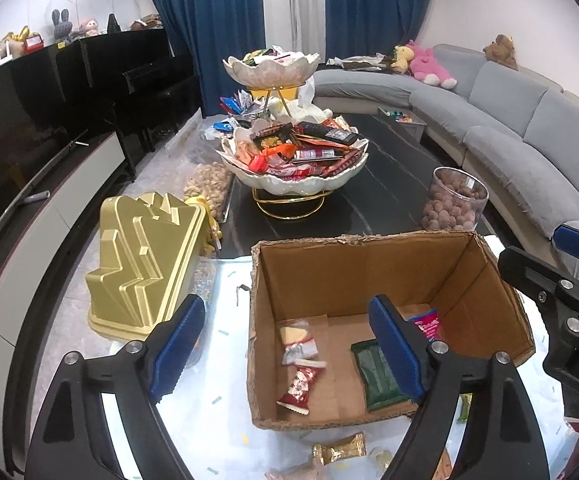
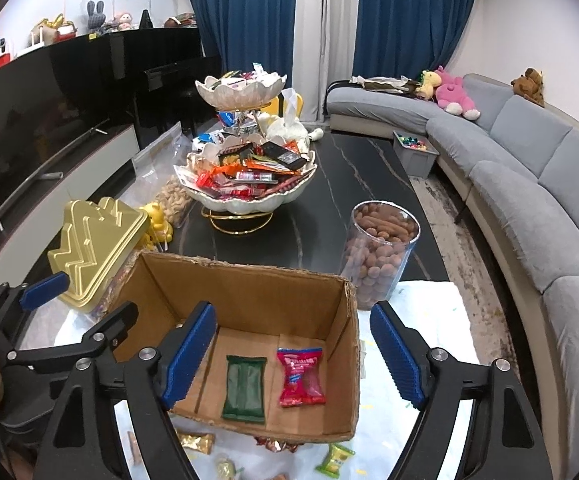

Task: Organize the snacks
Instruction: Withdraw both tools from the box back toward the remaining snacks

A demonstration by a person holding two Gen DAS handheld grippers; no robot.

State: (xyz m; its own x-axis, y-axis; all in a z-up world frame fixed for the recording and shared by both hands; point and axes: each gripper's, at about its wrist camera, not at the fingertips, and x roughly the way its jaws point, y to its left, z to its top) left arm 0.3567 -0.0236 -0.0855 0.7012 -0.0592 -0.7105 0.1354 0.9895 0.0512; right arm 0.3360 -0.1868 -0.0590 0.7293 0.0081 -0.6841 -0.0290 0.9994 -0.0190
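Both the left gripper (image 1: pixel 285 354) and right gripper (image 2: pixel 293 354) are held wide, empty; below the fingers, the light, crinkly gold snack (image 1: pixel 339 449) is best pinched across its middle.

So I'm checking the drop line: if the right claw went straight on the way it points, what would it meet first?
Probably the floor of the cardboard box, about where the pink snack packet lies beside the green packet. The right claw is open and empty. Depth is hard to judge, so it may clip the box's near rim first.

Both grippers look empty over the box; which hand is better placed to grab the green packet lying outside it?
Right, probably. The green packet lies below the right gripper, beside the box's near corner.
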